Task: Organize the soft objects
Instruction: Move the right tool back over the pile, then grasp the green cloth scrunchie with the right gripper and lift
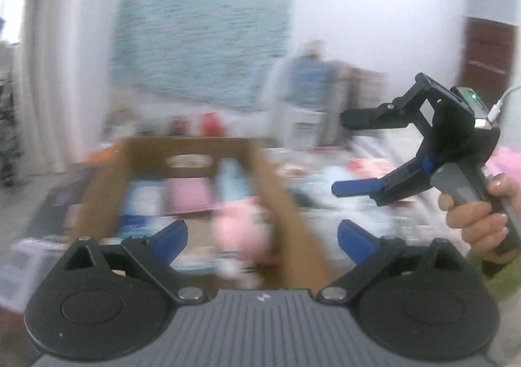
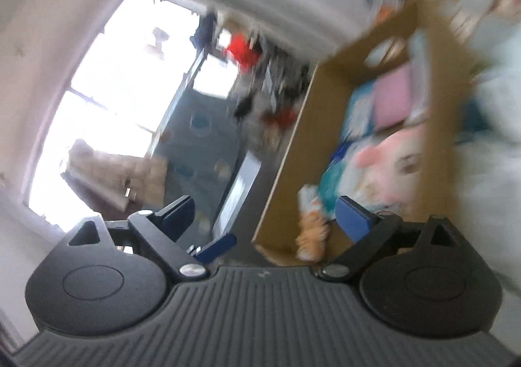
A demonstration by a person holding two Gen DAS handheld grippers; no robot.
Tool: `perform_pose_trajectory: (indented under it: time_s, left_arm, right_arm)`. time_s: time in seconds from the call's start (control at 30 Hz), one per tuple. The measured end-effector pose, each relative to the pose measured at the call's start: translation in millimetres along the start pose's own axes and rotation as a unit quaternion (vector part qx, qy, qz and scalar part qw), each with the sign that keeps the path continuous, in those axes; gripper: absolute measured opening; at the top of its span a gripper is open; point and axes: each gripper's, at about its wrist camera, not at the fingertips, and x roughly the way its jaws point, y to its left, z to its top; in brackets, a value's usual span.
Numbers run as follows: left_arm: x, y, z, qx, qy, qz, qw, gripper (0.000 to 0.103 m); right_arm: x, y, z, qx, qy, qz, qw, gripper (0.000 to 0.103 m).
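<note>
An open cardboard box (image 1: 276,178) lies ahead, blurred. In it are a pink plush toy (image 1: 241,230), close to the right wall, and folded pink (image 1: 189,194) and blue soft pieces. My left gripper (image 1: 263,233) is open in front of the box, with nothing between its blue pads. A hand holds my right gripper (image 1: 342,153) to the right of the box, jaws wide and empty. The tilted right wrist view shows the same box (image 2: 293,152), the pink plush toy (image 2: 390,158) and an orange-and-white plush (image 2: 312,236) inside it. The right gripper (image 2: 265,209) is open there.
More soft items (image 1: 325,178) lie scattered to the right of the box. A person (image 1: 309,80) stands at the back beside a blue-green wall hanging (image 1: 202,34). A bright window (image 2: 114,90) and a dark patterned floor (image 2: 202,139) lie left of the box.
</note>
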Motion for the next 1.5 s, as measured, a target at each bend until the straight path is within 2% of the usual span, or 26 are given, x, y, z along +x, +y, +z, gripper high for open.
perform_pose_trajectory:
  time_s: [0.1,0.23,0.33,0.43,0.5,0.57,0.63,0.7,0.8,0.9,1.1,1.27,1.33,1.43,1.5]
  left_arm:
    - [18,-39,-6,0.024,-0.001,-0.056,0.9982,0.100]
    - [51,-95,-19,0.073,0.024,-0.120,0.9898,0.100]
    - [76,-135,-35,0.103,0.052,-0.167,0.9791,0.100]
    - [102,-169,-52,0.129,0.082,-0.196,0.9686,0.100]
    - [118,-189,-65,0.148,0.098,-0.200,0.9635,0.099]
    - [130,-204,-78,0.161,0.106,-0.193,0.9621,0.099]
    - [141,-209,-88,0.167,0.114,-0.179,0.9630,0.096]
    - [150,-212,-92,0.167,0.120,-0.157,0.9658,0.088]
    - [161,-216,-96,0.165,0.120,-0.137,0.9693,0.085]
    - [167,-218,-96,0.172,0.119,-0.130,0.9691,0.083]
    - [179,-229,-105,0.208,0.124,-0.113,0.9637,0.070]
    - [189,-227,-109,0.198,0.144,-0.122,0.9617,0.062]
    - [194,-226,-109,0.194,0.150,-0.119,0.9622,0.059]
    - [199,-223,-110,0.190,0.151,-0.114,0.9633,0.048]
    - [200,-221,-109,0.185,0.150,-0.114,0.9645,0.041]
  right_arm:
    - [-79,-11,-18,-0.008,-0.080,-0.035,0.996,0.095]
    - [-177,-33,-61,0.003,-0.191,-0.083,0.978,0.096]
    - [-222,-53,-98,0.021,-0.247,-0.117,0.962,0.097]
    - [-241,-77,-128,0.047,-0.269,-0.144,0.951,0.097]
    - [-245,-96,-144,0.069,-0.276,-0.154,0.946,0.097]
    - [-243,-114,-157,0.093,-0.282,-0.158,0.942,0.097]
    - [-238,-129,-161,0.108,-0.281,-0.163,0.940,0.097]
    - [-230,-134,-164,0.109,-0.280,-0.175,0.938,0.096]
    - [-218,-141,-163,0.090,-0.277,-0.202,0.935,0.095]
    - [-209,-146,-154,0.077,-0.269,-0.220,0.934,0.090]
    - [-191,-160,-141,0.059,-0.239,-0.244,0.938,0.073]
    - [-173,-168,-139,0.053,-0.216,-0.258,0.940,0.049]
    - [-168,-171,-141,0.057,-0.213,-0.252,0.942,0.043]
    - [-166,-175,-145,0.065,-0.218,-0.241,0.944,0.032]
    - [-165,-177,-146,0.071,-0.220,-0.230,0.945,0.030]
